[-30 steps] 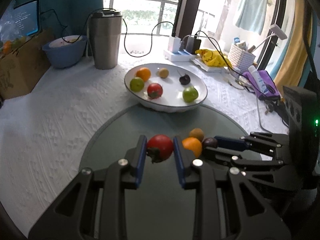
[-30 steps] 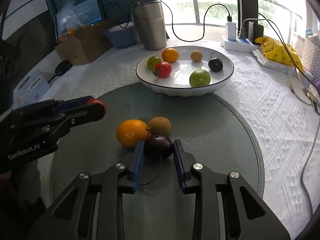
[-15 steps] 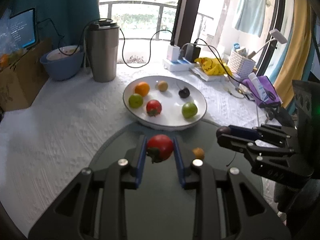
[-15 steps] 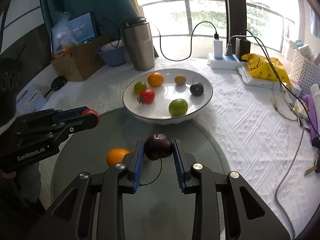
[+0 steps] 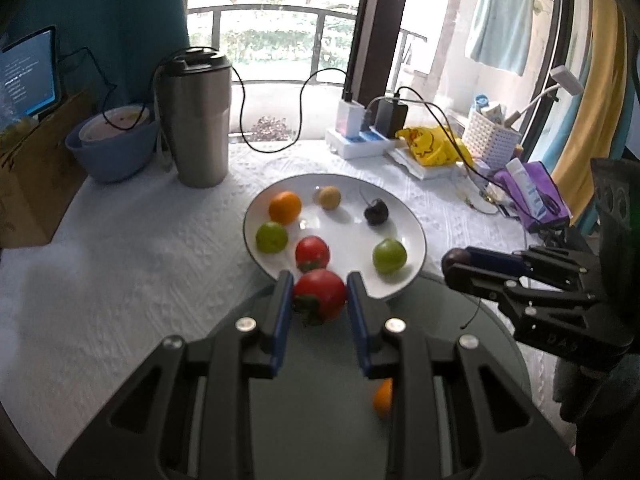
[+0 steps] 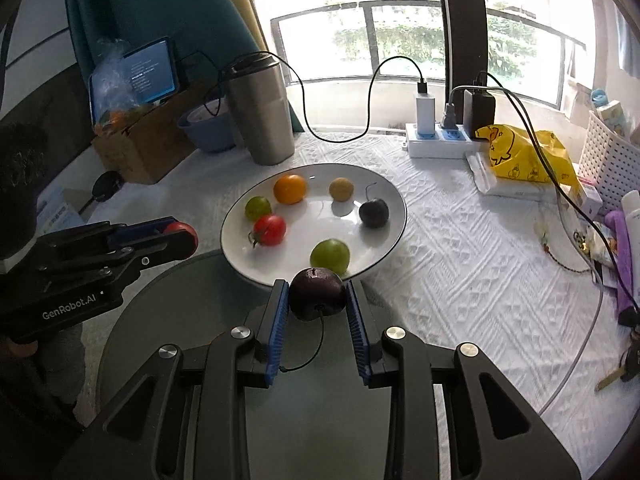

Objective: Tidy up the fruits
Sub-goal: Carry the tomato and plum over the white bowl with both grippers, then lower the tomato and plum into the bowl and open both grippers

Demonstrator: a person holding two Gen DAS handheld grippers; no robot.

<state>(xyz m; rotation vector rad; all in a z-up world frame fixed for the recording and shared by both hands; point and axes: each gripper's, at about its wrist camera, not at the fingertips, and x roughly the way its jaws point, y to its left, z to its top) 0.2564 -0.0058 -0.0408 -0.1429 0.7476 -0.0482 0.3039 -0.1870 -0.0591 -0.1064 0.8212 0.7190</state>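
My left gripper (image 5: 320, 294) is shut on a red tomato (image 5: 320, 294), held in the air just short of the near rim of the white plate (image 5: 416, 236). My right gripper (image 6: 317, 294) is shut on a dark purple plum (image 6: 317, 294) with a long stem, also just before the white plate (image 6: 396, 220). The plate holds an orange (image 5: 285, 207), a green fruit (image 5: 271, 237), a second tomato (image 5: 312, 253), another green fruit (image 5: 389, 256), a tan fruit (image 5: 329, 197) and a dark plum (image 5: 376, 211). An orange (image 5: 383, 396) lies on the grey round mat (image 5: 320, 400), partly hidden by a finger.
A steel tumbler (image 5: 199, 118) and a blue bowl (image 5: 116, 148) stand behind the plate at the left, beside a cardboard box (image 5: 32, 176). A power strip (image 6: 436, 142) with cables, a yellow bag (image 6: 524, 156) and a white basket (image 6: 608, 164) are at the right.
Both grippers have lifted their fruits off the grey mat and carried them forward toward the plate. The orange and brown fruit stayed behind on the mat.
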